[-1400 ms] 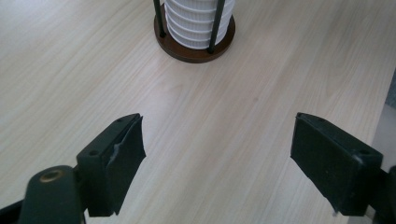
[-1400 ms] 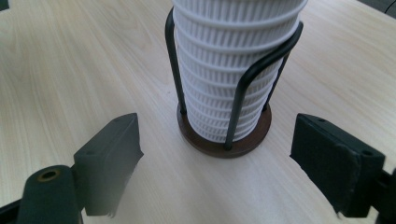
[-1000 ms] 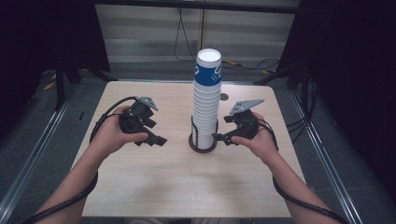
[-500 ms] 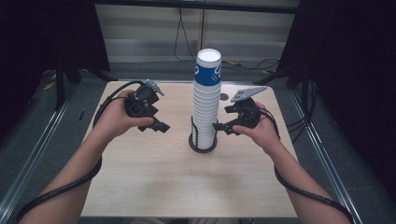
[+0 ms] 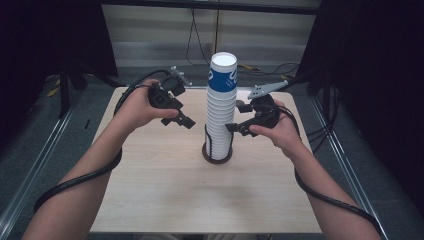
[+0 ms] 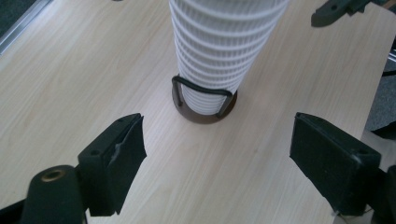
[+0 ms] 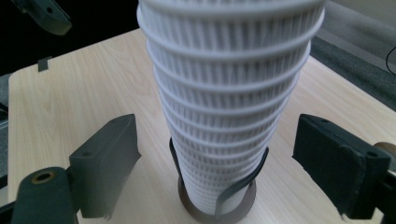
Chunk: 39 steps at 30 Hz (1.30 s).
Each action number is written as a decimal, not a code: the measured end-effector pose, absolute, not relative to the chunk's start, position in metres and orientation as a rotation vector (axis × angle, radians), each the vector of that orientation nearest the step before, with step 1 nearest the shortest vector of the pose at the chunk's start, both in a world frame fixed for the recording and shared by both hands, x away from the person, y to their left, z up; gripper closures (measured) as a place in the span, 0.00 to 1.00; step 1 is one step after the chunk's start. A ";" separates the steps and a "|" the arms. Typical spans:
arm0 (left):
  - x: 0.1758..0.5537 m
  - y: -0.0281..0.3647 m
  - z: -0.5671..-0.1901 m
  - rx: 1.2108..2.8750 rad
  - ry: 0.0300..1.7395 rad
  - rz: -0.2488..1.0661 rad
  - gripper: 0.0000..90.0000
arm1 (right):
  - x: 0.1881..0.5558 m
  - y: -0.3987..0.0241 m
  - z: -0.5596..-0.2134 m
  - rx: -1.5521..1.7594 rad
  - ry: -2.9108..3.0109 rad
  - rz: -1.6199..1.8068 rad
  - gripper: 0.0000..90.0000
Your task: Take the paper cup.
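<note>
White paper cups stacked tall in a round holder mid-table. Right gripper sits spread around the stack, not touching; left gripper hangs apart, empty, just left.

In the left gripper view, the picture's top edge cuts off the cup stack ahead of the jaws, and the other gripper shows as a cropped fragment. In the right gripper view, the stack's upper cups are blurred and cropped; the holder base runs off the bottom edge.
</note>
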<state>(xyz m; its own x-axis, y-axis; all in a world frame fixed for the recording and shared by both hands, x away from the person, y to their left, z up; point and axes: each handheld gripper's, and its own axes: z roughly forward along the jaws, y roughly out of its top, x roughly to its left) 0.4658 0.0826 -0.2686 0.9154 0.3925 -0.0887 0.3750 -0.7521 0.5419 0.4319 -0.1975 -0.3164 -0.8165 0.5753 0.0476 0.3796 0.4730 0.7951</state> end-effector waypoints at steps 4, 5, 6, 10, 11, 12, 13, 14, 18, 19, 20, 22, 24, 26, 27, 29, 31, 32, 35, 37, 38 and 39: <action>0.471 0.072 -0.259 2.522 0.539 0.058 0.20 | 0.435 -0.195 -0.309 0.813 2.485 1.265 0.15; 0.471 0.072 -0.259 2.522 0.539 0.058 0.20 | 0.435 -0.195 -0.309 0.813 2.485 1.265 0.15; 0.472 0.070 -0.257 2.521 0.540 0.056 0.20 | 0.436 -0.195 -0.308 0.804 2.487 1.259 0.15; 0.475 0.061 -0.248 2.531 0.519 0.061 0.20 | 0.440 -0.195 -0.304 0.816 2.484 1.256 0.15; 0.476 0.060 -0.246 2.534 0.520 0.060 0.20 | 0.441 -0.194 -0.304 0.809 2.489 1.257 0.15; 0.476 0.059 -0.245 2.534 0.517 0.060 0.20 | 0.442 -0.193 -0.303 0.809 2.491 1.258 0.15; 0.476 0.059 -0.245 2.534 0.517 0.060 0.20 | 0.442 -0.193 -0.303 0.809 2.491 1.258 0.15; 0.478 0.058 -0.241 2.541 0.509 0.055 0.20 | 0.443 -0.192 -0.301 0.806 2.491 1.258 0.15; 0.480 0.056 -0.236 2.528 0.516 0.057 0.20 | 0.444 -0.190 -0.299 0.802 2.487 1.265 0.15; 0.481 0.055 -0.233 2.521 0.513 0.055 0.20 | 0.444 -0.190 -0.299 0.802 2.487 1.265 0.15; 0.482 0.054 -0.228 2.508 0.504 0.049 0.20 | 0.445 -0.189 -0.298 0.800 2.484 1.268 0.15; 0.483 0.053 -0.222 2.491 0.518 0.057 0.20 | 0.446 -0.189 -0.298 0.802 2.481 1.275 0.15; 0.484 0.051 -0.218 2.479 0.512 0.060 0.19 | 0.447 -0.188 -0.298 0.805 2.478 1.285 0.15; 0.484 0.050 -0.216 2.474 0.512 0.065 0.19 | 0.448 -0.187 -0.299 0.812 2.478 1.293 0.15; 0.485 0.048 -0.214 2.475 0.506 0.070 0.19 | 0.448 -0.187 -0.299 0.812 2.478 1.293 0.15; 0.486 0.045 -0.211 2.462 0.498 0.065 0.19 | 0.448 -0.186 -0.300 0.812 2.477 1.295 0.15; 0.487 0.040 -0.210 2.446 0.494 0.075 0.19 | 0.449 -0.183 -0.301 0.811 2.475 1.303 0.15; 0.488 0.038 -0.210 2.441 0.489 0.085 0.19 | 0.449 -0.183 -0.301 0.813 2.472 1.304 0.15; 0.489 0.035 -0.209 2.424 0.488 0.100 0.18 | 0.450 -0.181 -0.300 0.817 2.464 1.317 0.14; 0.489 0.031 -0.209 2.426 0.455 0.099 0.17 | 0.451 -0.181 -0.298 0.818 2.454 1.329 0.14; 0.489 0.030 -0.209 2.418 0.448 0.089 0.17 | 0.450 -0.181 -0.297 0.820 2.452 1.333 0.14; 0.490 0.029 -0.210 2.416 0.450 0.077 0.17 | 0.450 -0.182 -0.296 0.816 2.449 1.334 0.14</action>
<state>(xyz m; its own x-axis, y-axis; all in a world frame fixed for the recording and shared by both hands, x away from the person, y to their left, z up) 0.4896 0.0290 -0.2096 0.9388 0.3390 -0.0607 0.2993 -0.7160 0.6306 0.4504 -0.1818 -0.2956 -0.8166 0.5743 0.0577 0.3598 0.4285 0.8288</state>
